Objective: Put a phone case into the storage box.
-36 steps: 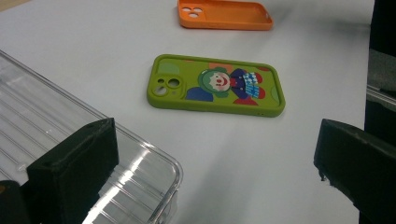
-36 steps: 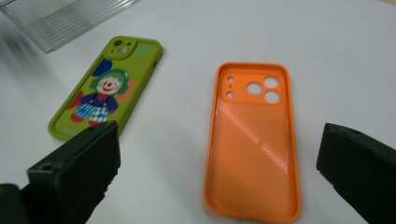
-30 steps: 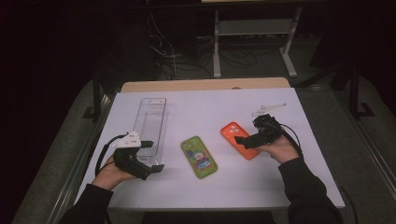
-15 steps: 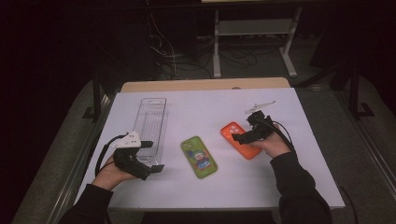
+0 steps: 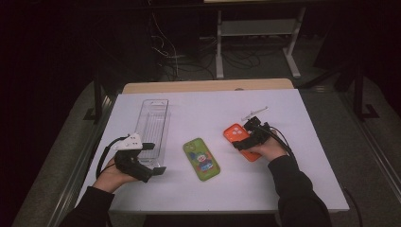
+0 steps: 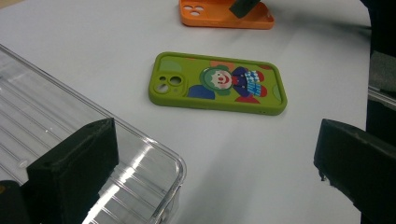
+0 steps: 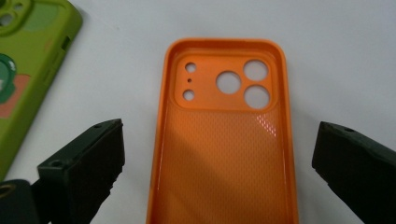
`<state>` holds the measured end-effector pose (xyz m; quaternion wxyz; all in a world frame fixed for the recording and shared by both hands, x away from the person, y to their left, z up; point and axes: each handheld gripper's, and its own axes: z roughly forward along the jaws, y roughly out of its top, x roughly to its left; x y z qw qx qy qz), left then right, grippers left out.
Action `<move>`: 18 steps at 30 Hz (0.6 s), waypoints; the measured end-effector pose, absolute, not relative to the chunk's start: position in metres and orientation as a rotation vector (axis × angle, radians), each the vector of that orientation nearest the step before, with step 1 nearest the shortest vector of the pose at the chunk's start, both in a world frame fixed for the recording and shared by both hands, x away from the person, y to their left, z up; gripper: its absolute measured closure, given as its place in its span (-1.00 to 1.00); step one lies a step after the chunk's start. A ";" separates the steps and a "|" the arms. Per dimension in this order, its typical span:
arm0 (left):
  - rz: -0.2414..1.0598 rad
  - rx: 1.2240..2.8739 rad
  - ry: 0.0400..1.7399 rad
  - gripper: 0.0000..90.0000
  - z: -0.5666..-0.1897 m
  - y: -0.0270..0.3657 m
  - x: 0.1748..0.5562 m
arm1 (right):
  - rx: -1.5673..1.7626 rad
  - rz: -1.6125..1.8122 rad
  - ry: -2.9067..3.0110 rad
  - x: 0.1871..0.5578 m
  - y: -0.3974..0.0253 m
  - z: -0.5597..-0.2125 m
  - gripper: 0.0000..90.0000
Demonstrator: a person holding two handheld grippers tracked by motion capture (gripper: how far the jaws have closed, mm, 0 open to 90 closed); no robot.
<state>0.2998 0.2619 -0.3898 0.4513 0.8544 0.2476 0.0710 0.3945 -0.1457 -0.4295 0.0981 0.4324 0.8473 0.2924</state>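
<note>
Orange case (image 7: 224, 140) lies inside-up on the white tabletop (image 5: 293, 189), just beside the green case (image 5: 202, 159). The right tool (image 5: 249, 138) hovers over it, jaws spread wide either side, gripping nothing. It looks light, thin and bendy; pinch across its long rims. The left tool (image 5: 142, 163) rests wide open by the clear tray (image 5: 152, 124).

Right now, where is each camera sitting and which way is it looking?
High view: above the person's side, looking forward and down on the white table; forearms, both hands show.
Left gripper view: rides the left claw, facing the green phone case; its jaws stand apart.
Right gripper view: rides the right claw, over the orange phone case.
All share both cases.
</note>
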 end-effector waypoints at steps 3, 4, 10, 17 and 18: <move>0.173 2.106 0.616 -1.00 -0.390 0.261 0.300 | 1.283 0.842 2.512 0.395 -0.145 -0.434 -0.94; 0.173 2.106 0.616 -1.00 -0.390 0.261 0.300 | 1.281 0.838 2.516 0.394 -0.145 -0.435 -0.93; 0.176 2.110 0.611 -1.00 -0.390 0.262 0.300 | 1.276 0.812 2.531 0.394 -0.143 -0.439 -0.88; 0.178 2.104 0.613 -1.00 -0.390 0.262 0.300 | 1.252 0.778 2.536 0.392 -0.143 -0.444 -0.79; 0.178 2.107 0.612 -1.00 -0.390 0.262 0.300 | 1.251 0.776 2.531 0.391 -0.143 -0.444 -0.77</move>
